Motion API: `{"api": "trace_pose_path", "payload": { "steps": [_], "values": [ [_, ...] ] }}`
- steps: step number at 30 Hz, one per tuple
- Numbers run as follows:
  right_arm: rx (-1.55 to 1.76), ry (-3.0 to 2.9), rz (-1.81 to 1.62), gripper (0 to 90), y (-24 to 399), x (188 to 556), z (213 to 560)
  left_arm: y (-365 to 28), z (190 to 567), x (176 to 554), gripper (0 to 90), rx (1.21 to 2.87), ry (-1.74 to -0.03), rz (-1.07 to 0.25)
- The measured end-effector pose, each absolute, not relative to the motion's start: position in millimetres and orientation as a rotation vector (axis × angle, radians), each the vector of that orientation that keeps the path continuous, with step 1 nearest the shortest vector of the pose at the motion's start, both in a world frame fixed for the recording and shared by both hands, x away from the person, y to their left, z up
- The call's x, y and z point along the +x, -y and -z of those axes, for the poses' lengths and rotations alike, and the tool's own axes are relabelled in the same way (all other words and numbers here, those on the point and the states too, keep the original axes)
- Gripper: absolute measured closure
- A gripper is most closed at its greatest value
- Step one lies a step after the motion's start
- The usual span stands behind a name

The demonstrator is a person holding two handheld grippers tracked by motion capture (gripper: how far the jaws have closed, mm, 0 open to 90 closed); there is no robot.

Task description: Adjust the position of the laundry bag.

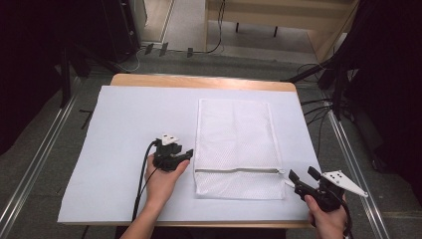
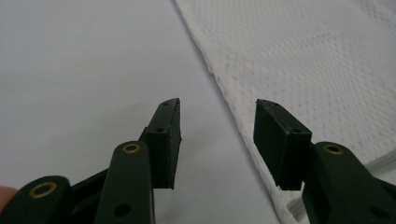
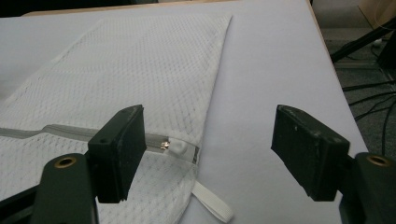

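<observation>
A white mesh laundry bag lies flat on the white sheet, its zipper running across near the front end. My left gripper is open at the bag's left edge, by the zipper's left end. In the left gripper view the bag's edge runs between the jaws of the left gripper. My right gripper is open just off the bag's front right corner. In the right gripper view the zipper pull and a white loop tab lie between the wide-open jaws of the right gripper.
The white sheet covers a wooden table. Cables and stands cross the floor to the right. Metal rails run along both sides of the table.
</observation>
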State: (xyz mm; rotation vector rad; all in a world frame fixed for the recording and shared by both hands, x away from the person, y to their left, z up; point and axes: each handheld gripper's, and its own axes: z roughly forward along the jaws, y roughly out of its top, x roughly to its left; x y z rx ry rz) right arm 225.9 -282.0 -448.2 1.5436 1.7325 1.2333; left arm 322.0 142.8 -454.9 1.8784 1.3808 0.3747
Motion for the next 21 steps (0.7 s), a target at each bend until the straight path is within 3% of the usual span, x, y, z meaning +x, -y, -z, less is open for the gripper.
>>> {"api": "trace_pose_path", "payload": {
  "steps": [9, 12, 14, 19, 21],
  "values": [
    [1.565, -1.724, -1.263, 27.6, 284.5, 222.6, 449.5, -117.3, 465.8, 333.8, 58.1, 1.962, -1.397, -0.387],
    [1.57, -1.723, -1.251, 27.6, 283.6, 221.8, 450.0, -106.8, 466.6, 330.9, 60.2, 2.014, -1.359, -0.456],
    [1.568, -1.732, -1.24, 28.2, 282.6, 221.3, 451.7, -99.3, 466.5, 328.5, 69.5, 2.079, -1.328, -0.533],
    [1.56, -1.748, -1.23, 28.4, 278.5, 221.8, 453.7, -94.7, 465.9, 328.2, 89.9, 2.122, -1.27, -0.524],
    [1.564, -1.759, -1.235, 28.5, 274.4, 221.1, 452.9, -96.0, 465.5, 329.6, 90.0, 2.128, -1.254, -0.506]
  ]
}}
